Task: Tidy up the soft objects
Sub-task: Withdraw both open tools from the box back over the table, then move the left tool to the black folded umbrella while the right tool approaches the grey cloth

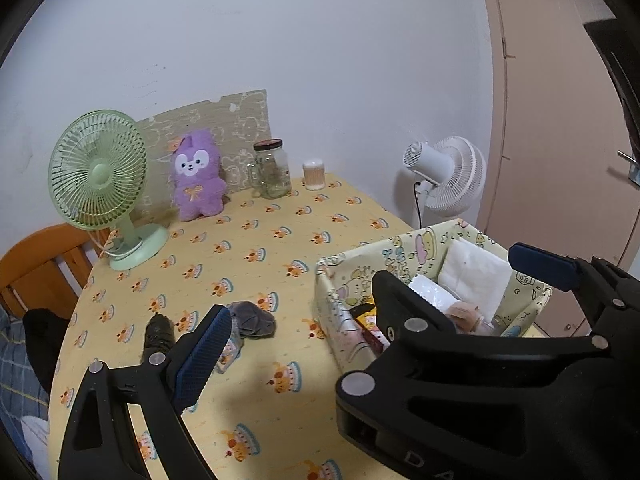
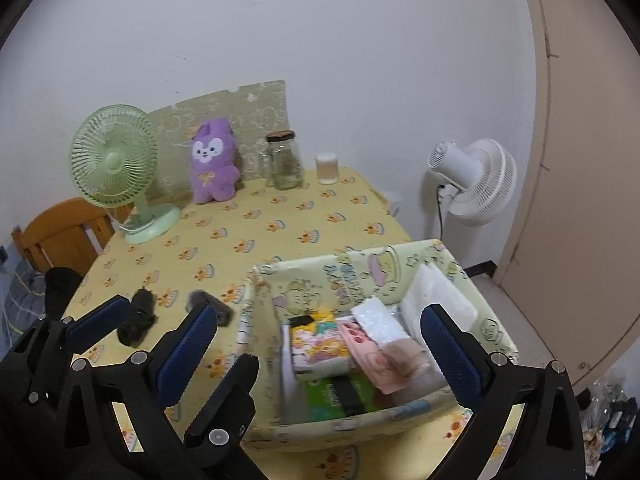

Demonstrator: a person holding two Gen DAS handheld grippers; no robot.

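A black fluffy piece and a grey fluffy piece lie on the yellow tablecloth, left of a cartoon-print fabric basket. The basket holds tissue packs, a pink item and folded white cloth. A purple plush sits upright at the back. My left gripper is open, one finger beside the grey piece. Over the basket, my right gripper is open and holds nothing.
A green desk fan stands back left, with a glass jar and a swab container against the wall. A white floor fan and a door stand right of the table. A wooden chair is at the left.
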